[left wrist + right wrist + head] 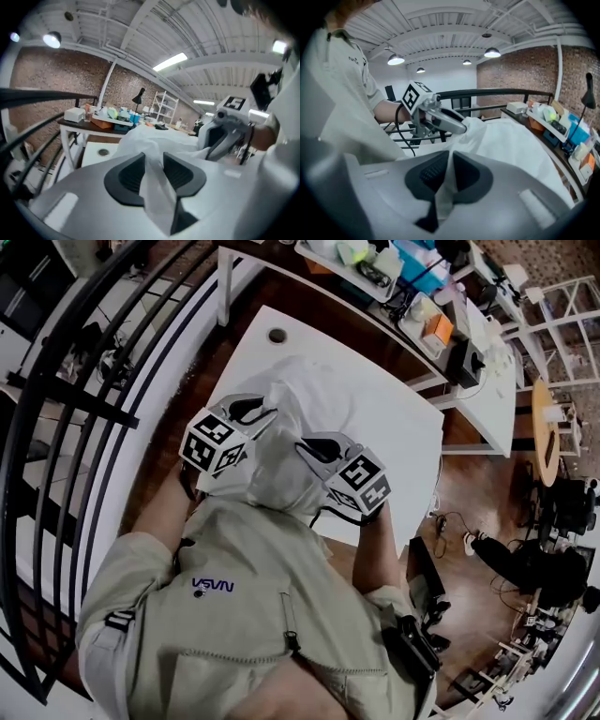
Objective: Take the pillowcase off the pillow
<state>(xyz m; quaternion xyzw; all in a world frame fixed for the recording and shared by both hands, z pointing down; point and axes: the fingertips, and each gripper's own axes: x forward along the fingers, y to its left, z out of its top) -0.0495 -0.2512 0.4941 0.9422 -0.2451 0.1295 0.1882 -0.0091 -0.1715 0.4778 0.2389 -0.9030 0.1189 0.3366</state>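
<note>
- Head view: the person's shirt (253,615) covers the near edge of the desk (403,427), and both forearms are partly cut off behind it.
- The pillowcase (281,442) rises in a white bunch between the left gripper (249,410) and the right gripper (319,448). Both grippers' tips are sunk in cloth, so their jaws are hard to make out here.
- I cannot tell the pillow apart from its cover; the white mass spreads away across the desk beyond the grippers.
- Left gripper view: the jaws stand a little apart, and a broad fold of pillowcase (157,187) lies loosely between the pads and runs down over the gripper's body.
- Beyond the jaws, the rest of the cloth heaps up on the desk (101,150). The right gripper (225,136) is near, at the right, its tip hidden behind the heap.
- The right edge of this view is blurred white, too close to read.
- Right gripper view: the jaws are pinched together on a thin fold of pillowcase (515,145), which stretches forward from the pads.
- The left gripper (445,119) is just ahead, its tip buried in the same cloth.
</note>
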